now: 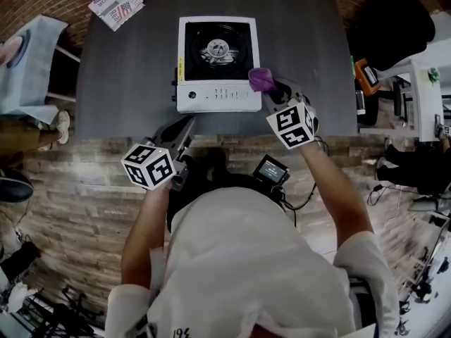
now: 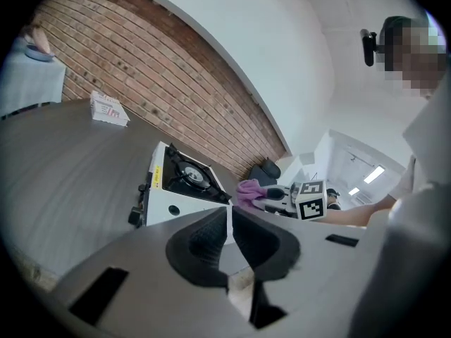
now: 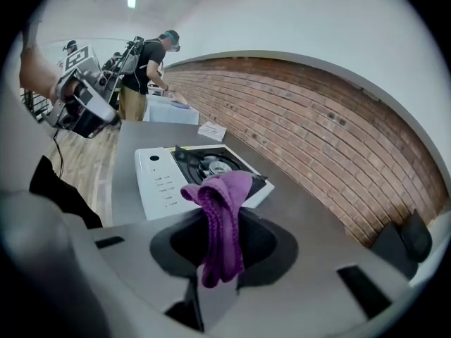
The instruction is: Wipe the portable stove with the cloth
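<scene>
The head view looks steeply down from above the person onto the table [image 1: 127,69], with the portable stove [image 1: 218,63] at upper centre, while both gripper views sit low near the table's front edge, facing across it, each showing that stove close at mid-frame.

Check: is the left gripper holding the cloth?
No, the purple cloth is pinched in the right gripper, while the left gripper has its jaws together on nothing.
</scene>
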### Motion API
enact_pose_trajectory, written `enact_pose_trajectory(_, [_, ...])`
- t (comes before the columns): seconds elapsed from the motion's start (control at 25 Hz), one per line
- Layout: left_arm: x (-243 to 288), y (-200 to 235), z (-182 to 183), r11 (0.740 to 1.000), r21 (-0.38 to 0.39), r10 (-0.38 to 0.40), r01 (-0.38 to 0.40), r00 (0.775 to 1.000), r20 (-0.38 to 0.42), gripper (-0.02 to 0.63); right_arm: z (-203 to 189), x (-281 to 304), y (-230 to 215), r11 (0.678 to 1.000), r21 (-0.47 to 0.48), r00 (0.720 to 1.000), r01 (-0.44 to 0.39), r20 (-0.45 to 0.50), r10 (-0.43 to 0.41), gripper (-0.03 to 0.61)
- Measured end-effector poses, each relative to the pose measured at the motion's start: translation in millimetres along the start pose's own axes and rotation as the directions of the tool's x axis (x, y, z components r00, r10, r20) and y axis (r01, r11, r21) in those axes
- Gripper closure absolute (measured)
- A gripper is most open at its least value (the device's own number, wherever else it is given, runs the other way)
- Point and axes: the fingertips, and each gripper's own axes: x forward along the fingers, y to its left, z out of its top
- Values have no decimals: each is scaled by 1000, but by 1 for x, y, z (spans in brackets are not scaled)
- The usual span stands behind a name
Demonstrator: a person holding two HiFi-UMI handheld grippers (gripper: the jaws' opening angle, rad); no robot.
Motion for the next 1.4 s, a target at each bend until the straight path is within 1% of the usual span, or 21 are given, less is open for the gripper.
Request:
enact_pose_trajectory(0.12, [-6, 14, 5, 1000, -17, 21, -20, 1000, 23, 583, 27, 16, 6, 998, -58, 1000, -29, 9, 30, 476])
enact_pose_trajectory(0.2, [-8, 24, 10, 999, -25, 21, -20, 999, 32, 583, 46, 28, 12, 994, -102, 999, -46, 9, 47, 476])
enact_pose_trajectory(0.36, [-14, 46, 24, 1000, -30, 0, 1, 1000, 29, 583, 90, 57, 24, 977, -205, 998, -61, -1, 62, 476])
enact_pose_trajectory(0.52, [-24, 77, 39, 999, -35, -26, 26, 1000, 15, 583, 131, 94, 42, 960, -270, 997, -75, -31, 69, 476])
enact_pose_trajectory(0.64, [-32, 101, 50, 997, -47, -53, 53, 999, 12, 583, 157, 124, 57, 941, -327, 995, -87, -69, 68, 476])
enact_pose_trajectory(0.8, [-40, 126, 67, 994, -47, -99, 100, 995, 15, 583, 191, 165, 69, 907, -411, 992, -92, -118, 48, 476])
enact_pose_trajectory(0.92, [-43, 141, 81, 989, -64, -131, 134, 990, 48, 583, 212, 195, 72, 874, -474, 986, -104, -163, 29, 476])
enact_pose_trajectory(1.0, [-46, 148, 89, 984, -83, -149, 155, 986, 74, 583, 222, 215, 74, 846, -520, 980, -120, -197, 17, 476])
enact_pose_trajectory(1.12, [-51, 154, 97, 979, -93, -172, 181, 980, 97, 583, 236, 243, 73, 791, -595, 970, -140, -244, -12, 476])
enact_pose_trajectory(1.24, [-57, 160, 101, 976, -104, -180, 191, 978, 108, 583, 243, 267, 68, 726, -670, 956, -156, -286, -59, 476])
enact_pose_trajectory(1.4, [-66, 169, 102, 975, -115, -174, 188, 978, 119, 583, 245, 292, 63, 665, -725, 936, -179, -333, -111, 476])
